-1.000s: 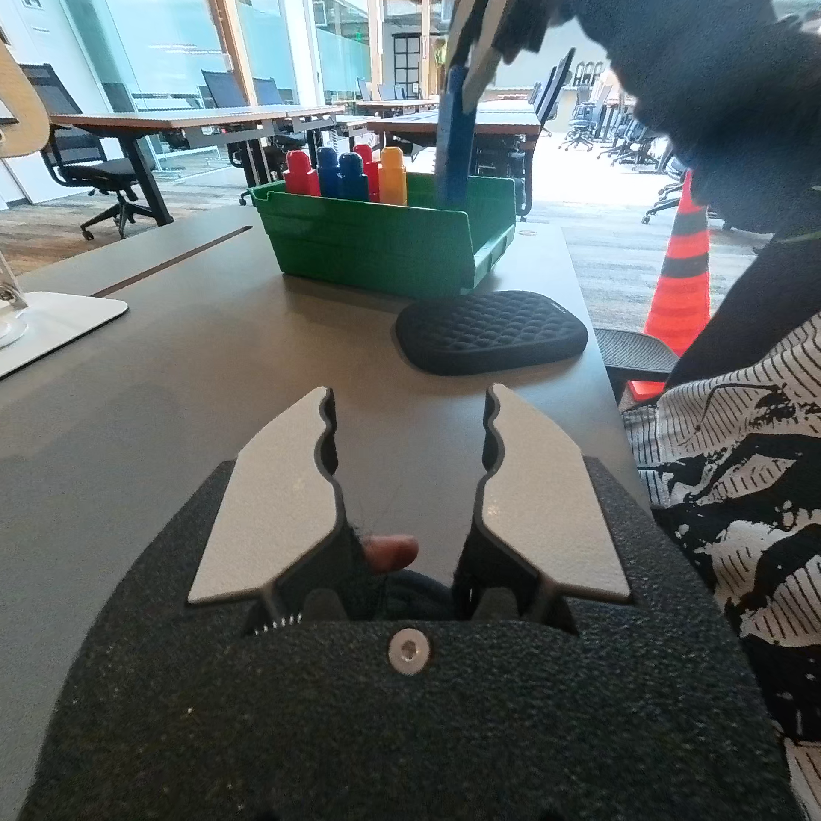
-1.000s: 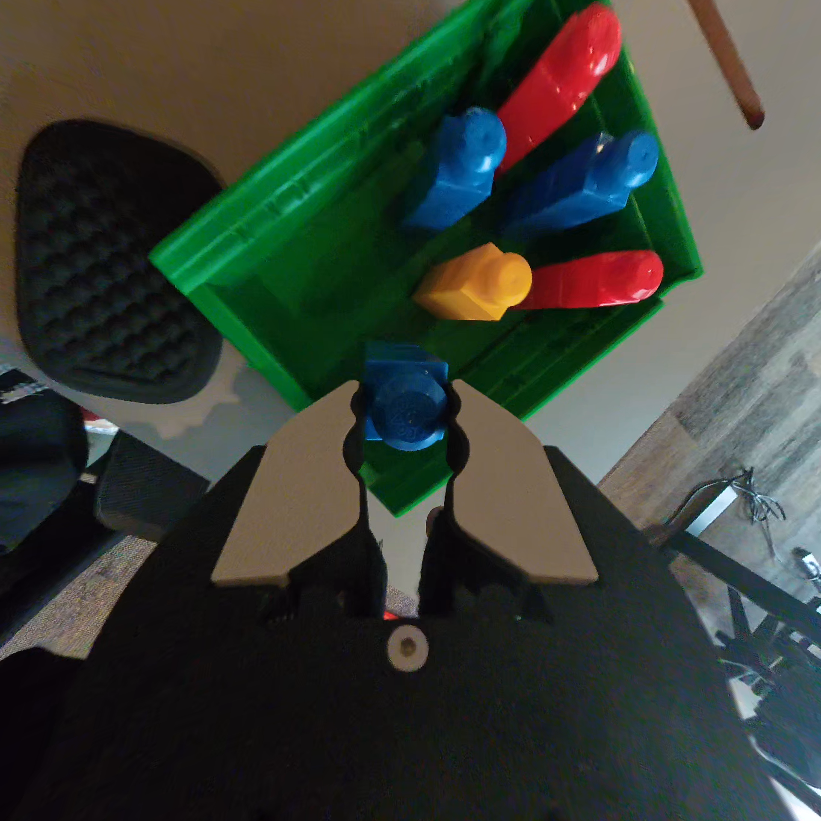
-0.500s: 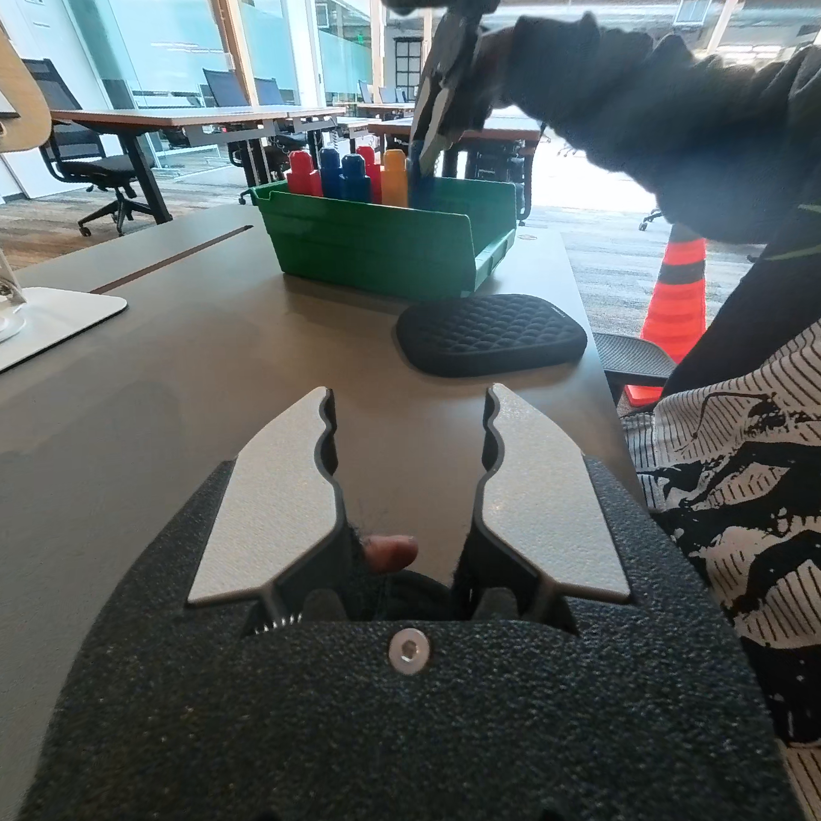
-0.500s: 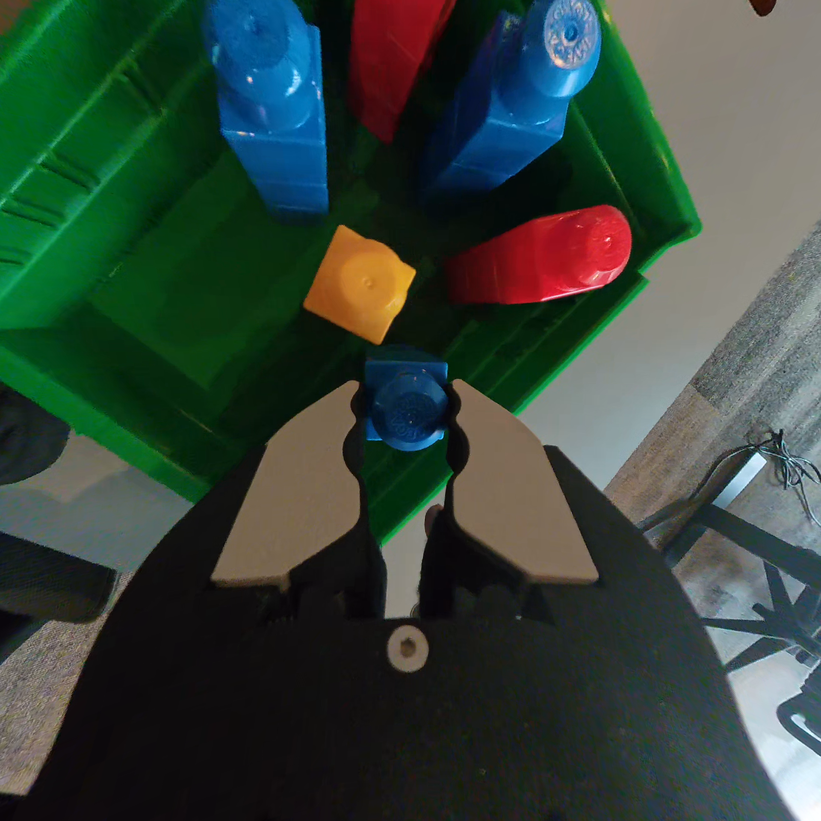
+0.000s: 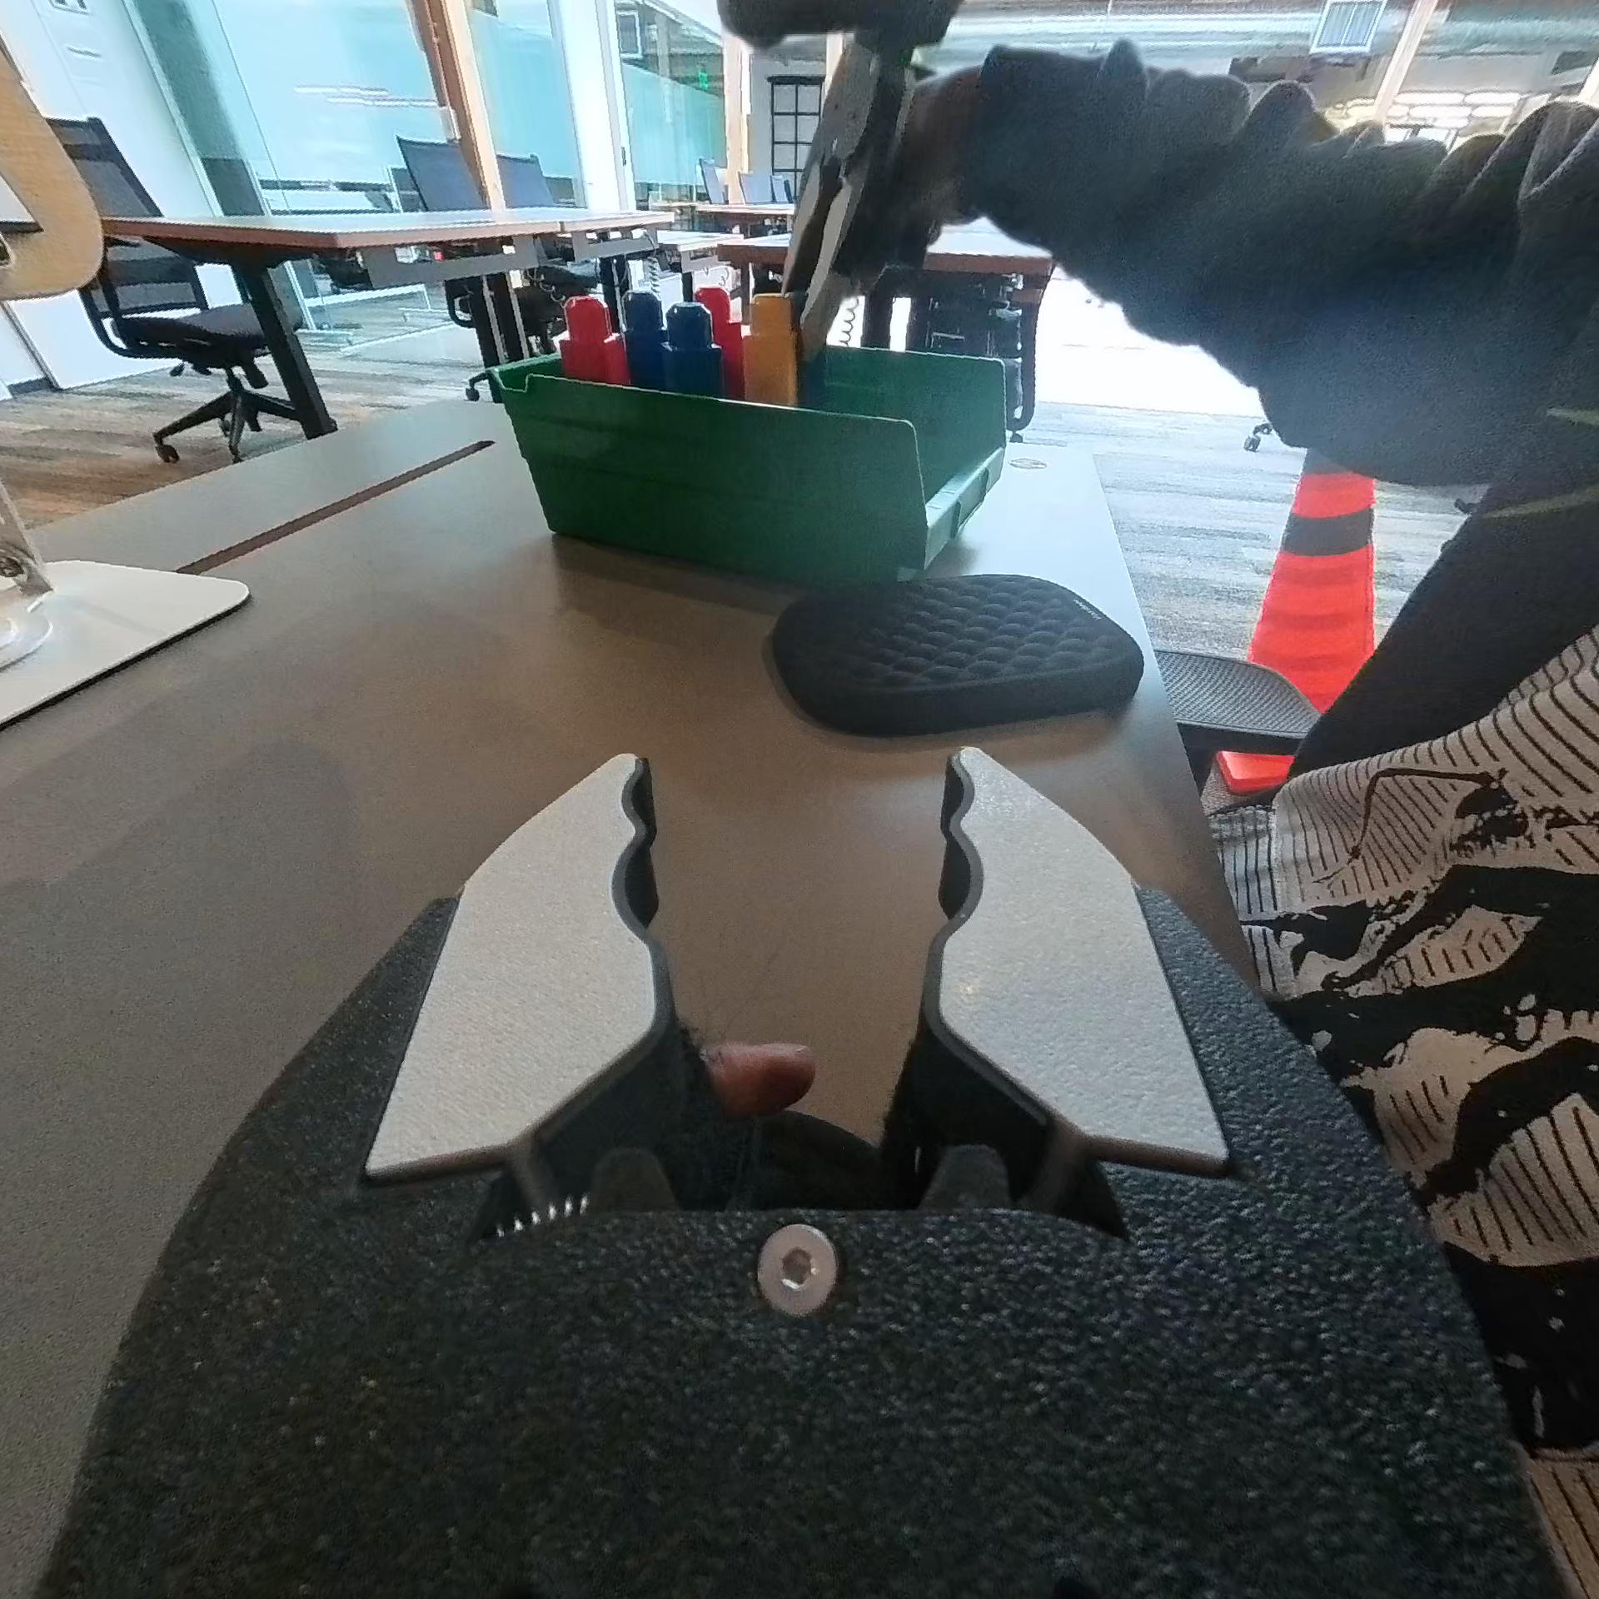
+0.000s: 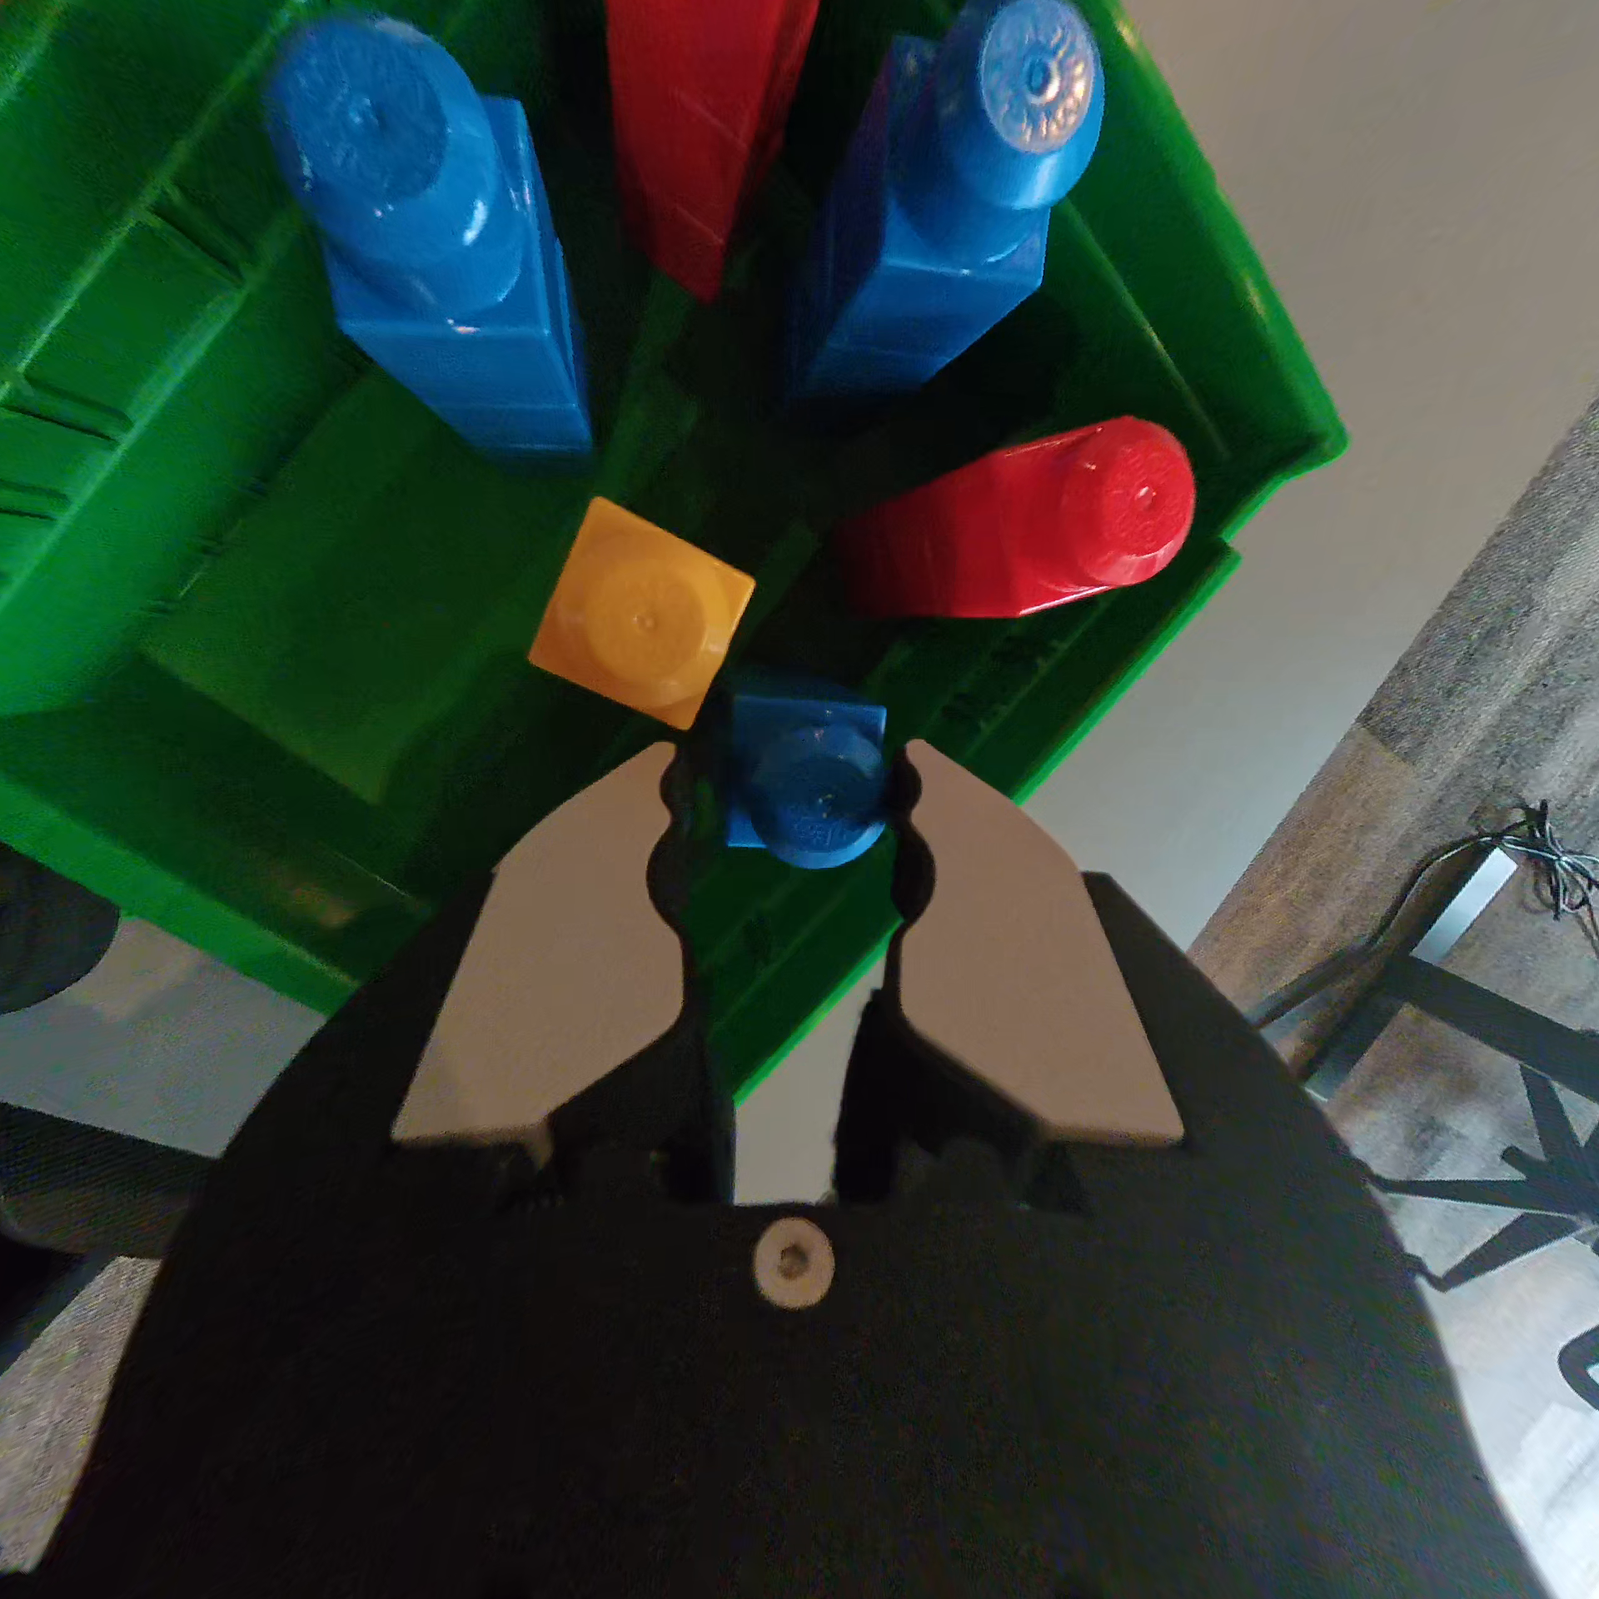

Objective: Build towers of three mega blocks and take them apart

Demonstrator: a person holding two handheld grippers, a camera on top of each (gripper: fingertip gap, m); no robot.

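Observation:
A green bin (image 6: 130,450) on the grey table holds several upright block towers: two blue (image 6: 415,216), two red (image 6: 1038,519) and a yellow one (image 6: 640,614). My right gripper (image 6: 787,761) points down into the bin, its jaws parted around the top of a blue tower (image 6: 805,779) that stands in the bin beside the yellow one. The tower's stud sits against the right finger (image 6: 995,908). My left gripper (image 5: 798,779) is open and empty, low over the table, well short of the bin (image 5: 735,493). In the left wrist view the right gripper (image 5: 813,320) reaches into the bin from above.
A black quilted pad (image 5: 952,658) lies between my left gripper and the bin. A white monitor base (image 5: 104,614) is at the left. The table's right edge is close, with an orange cone (image 5: 1319,588) beyond it. The person's dark sleeve (image 5: 1255,260) spans the upper right. My hands' fingertips stand some 45 cm from each other.
My right gripper lowered the blue tower into the bin beside the yellow tower, then its jaws opened off it. My left gripper has not moved.

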